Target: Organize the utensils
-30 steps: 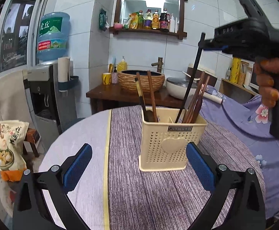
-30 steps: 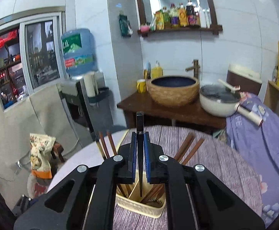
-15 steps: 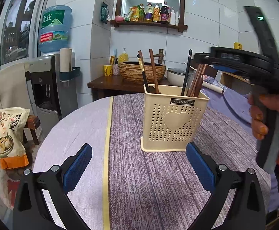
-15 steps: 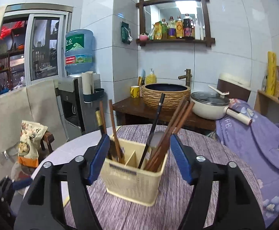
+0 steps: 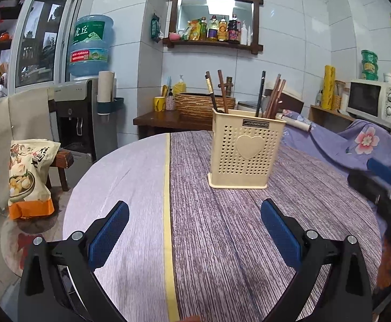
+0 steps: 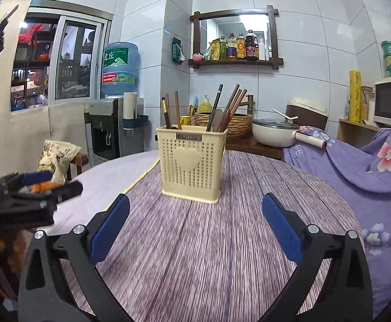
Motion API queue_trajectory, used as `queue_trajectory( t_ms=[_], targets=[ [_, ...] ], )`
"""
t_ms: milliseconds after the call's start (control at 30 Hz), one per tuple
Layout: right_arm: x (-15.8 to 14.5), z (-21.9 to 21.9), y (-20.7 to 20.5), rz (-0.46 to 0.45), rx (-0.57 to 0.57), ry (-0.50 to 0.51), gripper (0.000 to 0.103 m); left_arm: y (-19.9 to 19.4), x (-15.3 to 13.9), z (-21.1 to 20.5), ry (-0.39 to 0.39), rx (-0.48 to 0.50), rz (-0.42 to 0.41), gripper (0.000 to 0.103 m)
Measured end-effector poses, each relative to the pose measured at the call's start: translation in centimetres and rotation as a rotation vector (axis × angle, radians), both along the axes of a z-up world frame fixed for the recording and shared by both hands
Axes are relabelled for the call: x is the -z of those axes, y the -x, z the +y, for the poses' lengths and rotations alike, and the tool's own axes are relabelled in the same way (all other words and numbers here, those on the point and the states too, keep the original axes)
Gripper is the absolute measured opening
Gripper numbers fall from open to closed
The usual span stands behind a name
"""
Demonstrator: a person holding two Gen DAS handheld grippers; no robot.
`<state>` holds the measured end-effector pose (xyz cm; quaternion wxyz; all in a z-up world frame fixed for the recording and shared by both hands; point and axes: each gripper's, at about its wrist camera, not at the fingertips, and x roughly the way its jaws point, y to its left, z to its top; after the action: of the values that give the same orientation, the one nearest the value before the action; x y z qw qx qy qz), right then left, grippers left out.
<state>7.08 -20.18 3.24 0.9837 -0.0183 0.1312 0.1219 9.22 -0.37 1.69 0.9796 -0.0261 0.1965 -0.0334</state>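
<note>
Placing step looked done: chopsticks (image 6: 233, 107), a black-handled utensil (image 6: 214, 108) and two more sticks (image 6: 172, 111) stood in the cream holder (image 6: 192, 161), mid-table toward the far edge. Right gripper (image 6: 195, 228) was opening, nothing between its jaws, aimed at the holder from the near edge. Left gripper (image 5: 194, 237) was wide and empty too. No loose utensils seen on the table (image 5: 222, 241); next move probably just pulling both clear. Plenty of bare tabletop all round, purple cloth (image 6: 369, 166) off the right edge.
</note>
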Motion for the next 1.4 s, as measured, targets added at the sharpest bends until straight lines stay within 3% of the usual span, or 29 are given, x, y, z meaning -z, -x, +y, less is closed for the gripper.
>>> queue_trajectory(
  t_ms=[300,1400],
  targets=[
    [0.9,-0.9,4.7,-0.005,-0.028,-0.013,0.097,3.7,0.0,-0.5,-0.006,0.025,-0.074,0.097],
    [0.5,-1.4,4.4,0.015,-0.029,-0.026,0.097,4.5,-0.1,-1.2,-0.025,0.045,-0.072,0.097]
  ],
)
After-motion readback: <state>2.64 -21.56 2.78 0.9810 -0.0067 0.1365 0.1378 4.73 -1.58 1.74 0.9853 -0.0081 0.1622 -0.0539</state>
